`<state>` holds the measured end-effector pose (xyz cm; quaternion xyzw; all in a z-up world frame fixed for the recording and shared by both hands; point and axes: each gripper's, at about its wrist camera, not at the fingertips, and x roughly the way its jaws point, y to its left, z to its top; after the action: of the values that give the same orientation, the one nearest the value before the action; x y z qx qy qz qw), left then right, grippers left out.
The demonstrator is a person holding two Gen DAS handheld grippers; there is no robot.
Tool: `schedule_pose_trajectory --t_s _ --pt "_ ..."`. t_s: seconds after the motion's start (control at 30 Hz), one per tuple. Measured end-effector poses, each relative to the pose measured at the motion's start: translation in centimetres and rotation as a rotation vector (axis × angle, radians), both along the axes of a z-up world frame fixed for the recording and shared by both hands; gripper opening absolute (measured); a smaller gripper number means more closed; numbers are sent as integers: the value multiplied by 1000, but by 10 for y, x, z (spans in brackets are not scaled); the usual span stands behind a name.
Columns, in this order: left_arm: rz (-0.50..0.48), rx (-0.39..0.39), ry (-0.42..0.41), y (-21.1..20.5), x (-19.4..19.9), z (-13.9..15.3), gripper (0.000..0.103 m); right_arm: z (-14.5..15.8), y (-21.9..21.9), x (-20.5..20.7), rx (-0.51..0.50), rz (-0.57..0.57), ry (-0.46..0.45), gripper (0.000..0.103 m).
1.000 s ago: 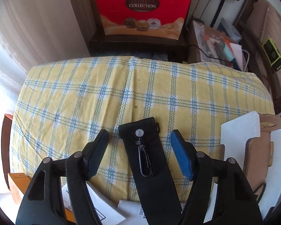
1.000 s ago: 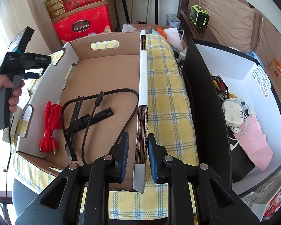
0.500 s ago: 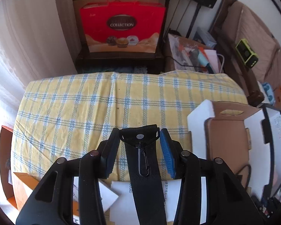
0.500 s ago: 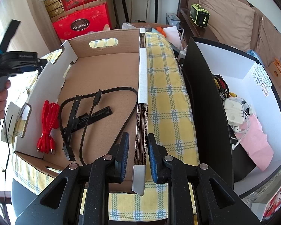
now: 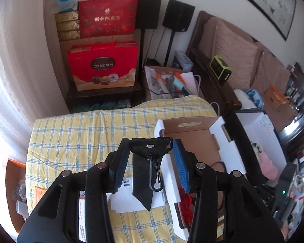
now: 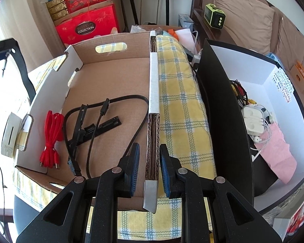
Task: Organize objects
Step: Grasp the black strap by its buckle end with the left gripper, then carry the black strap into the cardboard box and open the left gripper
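My left gripper (image 5: 151,147) is shut on a black strap (image 5: 143,174) with a metal clip hanging from it, held in the air above the yellow checked cloth (image 5: 75,137). The strap's top shows at the left edge of the right wrist view (image 6: 2,48). My right gripper (image 6: 150,162) is closed around the right wall (image 6: 154,89) of the open cardboard box (image 6: 111,77); its pads sit close on both sides. Inside the box lie a red cable bundle (image 6: 51,137), black cables (image 6: 131,101) and a black bracket (image 6: 95,127).
A black box (image 6: 223,121) with white lining stands to the right, holding white earphones, cables and a pink cloth. Red gift boxes (image 5: 103,68) are stacked behind the table. Papers (image 5: 123,194) lie on the cloth under the left gripper. A sofa stands at the back right.
My left gripper shut on the strap, lifted it off the cloth and swung right toward the cardboard box. My right gripper stayed on the box wall.
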<state>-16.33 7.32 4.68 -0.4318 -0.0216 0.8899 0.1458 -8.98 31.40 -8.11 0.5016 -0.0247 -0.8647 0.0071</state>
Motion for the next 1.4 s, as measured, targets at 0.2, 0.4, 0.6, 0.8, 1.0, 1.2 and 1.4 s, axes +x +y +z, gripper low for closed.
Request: schedule_pose_trajectory --t_s 0.2,0.4,0.6,0.8,1.0,1.2,1.4 --pt "-91 45 59 18 33 41 41 2 0 1 -8 -3 4 19" --pt "-176 107 87 32 56 72 41 3 -1 2 -10 0 8 19" --pt "-243 115 65 55 64 78 41 4 2 3 -17 -5 13 19" --pt "-277 45 -3 89 63 44 36 3 4 4 -20 -9 9 19" --pt "-308 -4 -85 115 65 -6 32 0 5 6 -20 -9 2 19" --pt "-306 -20 -159 121 63 -44 32 -2 7 7 -21 -10 0 19" --pt "-265 -23 -149 104 65 -47 48 -2 8 7 -23 -9 2 19"
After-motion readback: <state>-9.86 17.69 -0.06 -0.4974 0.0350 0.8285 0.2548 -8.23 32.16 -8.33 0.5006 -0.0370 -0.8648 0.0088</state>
